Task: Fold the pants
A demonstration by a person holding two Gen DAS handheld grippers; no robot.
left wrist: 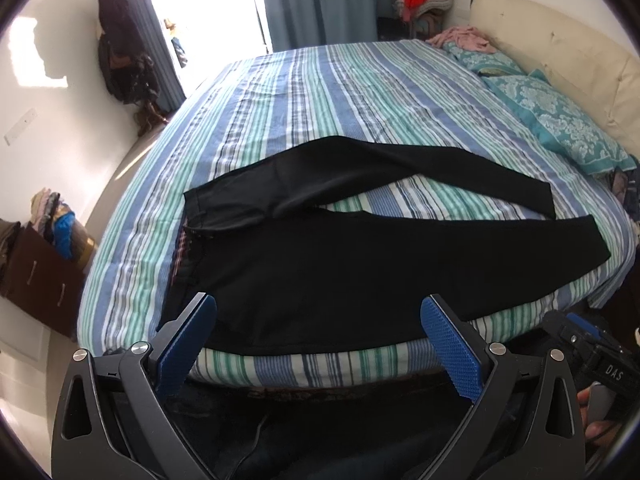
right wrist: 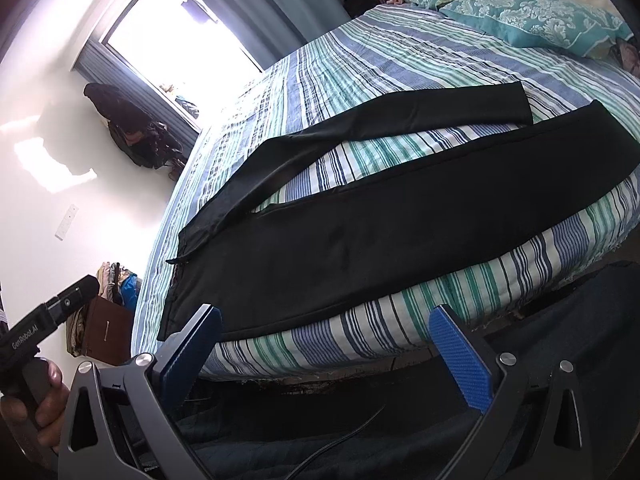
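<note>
Both tools (left wrist: 318, 312) (right wrist: 326, 324) spread, empty; black pants (left wrist: 320, 264) flat, waistband detail indistinct.

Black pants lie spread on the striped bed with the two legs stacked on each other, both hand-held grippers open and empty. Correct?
Not quite. In the right wrist view the black pants have their legs apart, striped bedsheet showing between them. The rest holds.

Blown-out window (right wrist: 168, 36) glare, sunlit wall patches, sharp focus, fisheye-warped vignetted edges
</note>
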